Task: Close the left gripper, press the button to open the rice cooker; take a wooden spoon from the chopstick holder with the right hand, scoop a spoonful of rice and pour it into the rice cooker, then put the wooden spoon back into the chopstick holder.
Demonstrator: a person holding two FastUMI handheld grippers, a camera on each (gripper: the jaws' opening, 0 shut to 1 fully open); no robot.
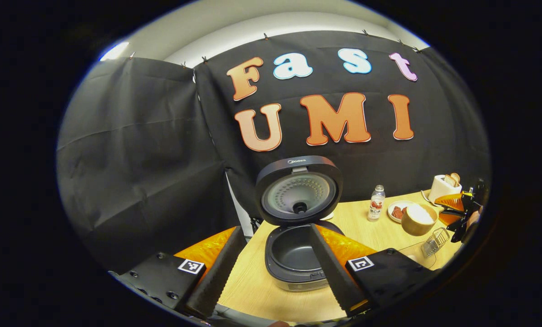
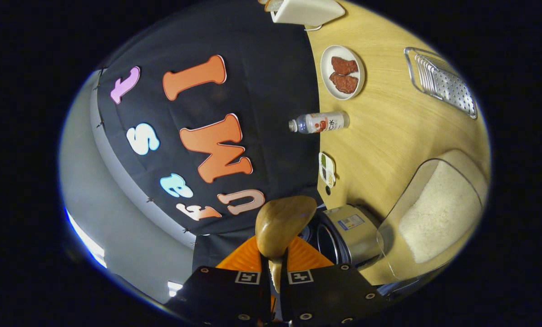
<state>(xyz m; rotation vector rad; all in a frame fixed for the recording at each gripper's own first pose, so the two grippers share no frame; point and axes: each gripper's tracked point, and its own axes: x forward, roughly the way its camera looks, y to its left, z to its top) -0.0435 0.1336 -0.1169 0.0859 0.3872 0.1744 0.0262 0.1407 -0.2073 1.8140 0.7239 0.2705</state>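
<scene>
Two grippers: the left gripper frames the open rice cooker; the right gripper carries the wooden spoon.

Rice cooker: lower centre of the left gripper view, the rice cooker stands on the table with its lid swung up and the dark inner pot empty as far as can be seen. In the right gripper view it lies at lower centre, partly behind the spoon.

Wooden spoon: bottom centre of the right gripper view, the wooden spoon juts forward, bowl outward, handle running back between the fingers.

How it will handle: probably light, stiff and smooth (a polished handle may twist in a narrow grip), so a hold well down the handle, as now, looks sensible; loaded with rice it should be kept level.

Rice: the clear container of rice sits at the lower right of the right gripper view, just beside the cooker. (A round bowl at the right of the left gripper view also seems heaped with something white.)

Right jaws: nearly together, both fingers pressing on the spoon handle.

Left jaws: spread wide, holding nothing, touching nothing; the cooker shows in the gap between them.

Chopstick holder: a wire chopstick holder sits at the lower right of the left gripper view, near the bowl.

Other things: a bottle and a plate in the upper middle of the right gripper view.
</scene>
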